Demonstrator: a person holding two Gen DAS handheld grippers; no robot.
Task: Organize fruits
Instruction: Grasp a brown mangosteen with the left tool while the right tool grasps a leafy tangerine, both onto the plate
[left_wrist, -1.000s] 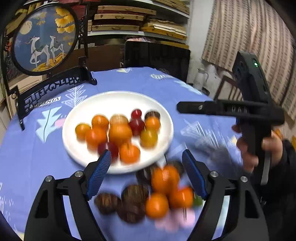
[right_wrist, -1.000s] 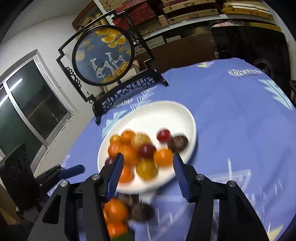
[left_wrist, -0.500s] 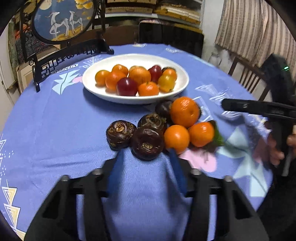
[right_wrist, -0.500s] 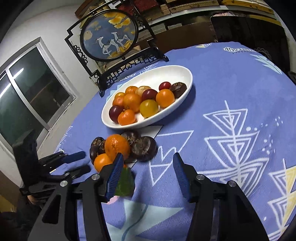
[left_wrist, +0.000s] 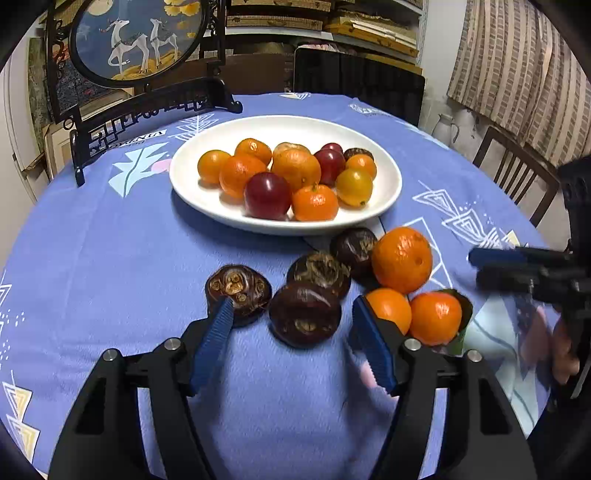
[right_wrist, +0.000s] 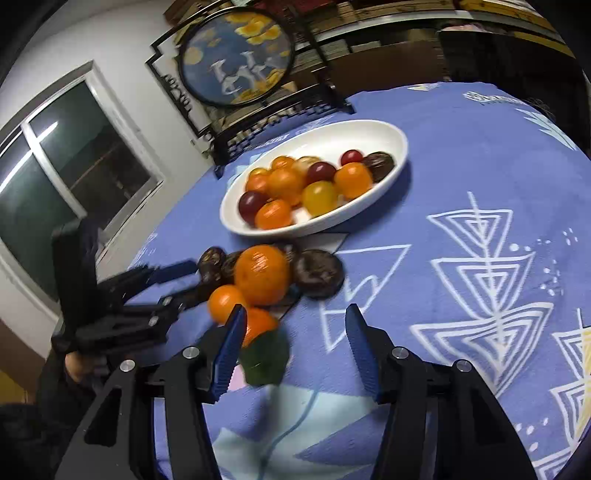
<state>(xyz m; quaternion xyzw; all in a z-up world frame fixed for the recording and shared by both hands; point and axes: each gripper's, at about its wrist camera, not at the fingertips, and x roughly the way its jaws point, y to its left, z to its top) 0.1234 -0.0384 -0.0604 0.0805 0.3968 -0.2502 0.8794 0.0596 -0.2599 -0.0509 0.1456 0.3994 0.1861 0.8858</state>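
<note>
A white oval plate (left_wrist: 388, 177) (right_wrist: 399, 144) holds several oranges, red plums and a yellow fruit. In front of it on the blue cloth lie several dark water chestnuts (left_wrist: 304, 314) (right_wrist: 317, 273), a big orange (left_wrist: 402, 260) (right_wrist: 262, 275) and two small oranges (left_wrist: 436, 317) (right_wrist: 225, 302), one with a green leaf (right_wrist: 264, 354). My left gripper (left_wrist: 291, 325) is open, low, its jaws on either side of the nearest chestnut without touching it. My right gripper (right_wrist: 295, 332) is open and empty, just right of the small oranges.
A round painted screen on a black stand (left_wrist: 140, 37) (right_wrist: 236, 59) stands behind the plate. Dark chairs (left_wrist: 358, 81) and a wooden chair (left_wrist: 517, 173) ring the table. A window (right_wrist: 55, 166) is at the left.
Both grippers dropped from above the plate to the loose fruit near the table's front. The left gripper's jaws now flank the nearest chestnut; the right gripper came close to the small oranges.
</note>
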